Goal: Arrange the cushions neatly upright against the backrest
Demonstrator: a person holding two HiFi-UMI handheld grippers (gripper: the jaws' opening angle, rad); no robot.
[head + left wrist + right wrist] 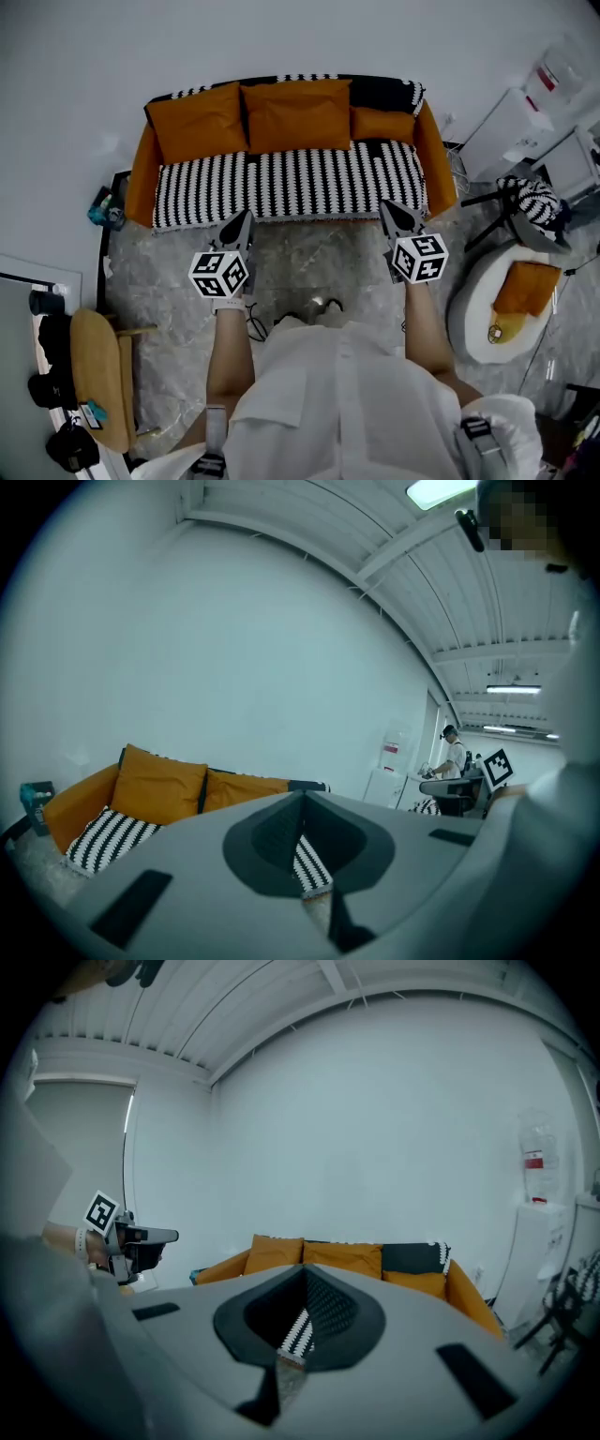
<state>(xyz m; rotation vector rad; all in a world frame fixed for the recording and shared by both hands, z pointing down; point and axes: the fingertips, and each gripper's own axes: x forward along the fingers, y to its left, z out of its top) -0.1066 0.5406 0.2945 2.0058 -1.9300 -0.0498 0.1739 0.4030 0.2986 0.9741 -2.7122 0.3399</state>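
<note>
Cushions (pixel 298 114) line the sofa's backrest (pixel 386 92), two big ones upright and the small cushion (pixel 382 123) at the right perhaps needing straightening, while the left gripper (pixel 244 221) and right gripper (pixel 392 212) hang before the seat, jaws pressed together, empty.

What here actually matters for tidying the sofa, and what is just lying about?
Part of the job:
left cushion
middle cushion
small right cushion
sofa backrest
left claw and right claw, both shut and empty

Just lying about:
white round chair
orange pillow on it
wooden stool
teal object
</note>
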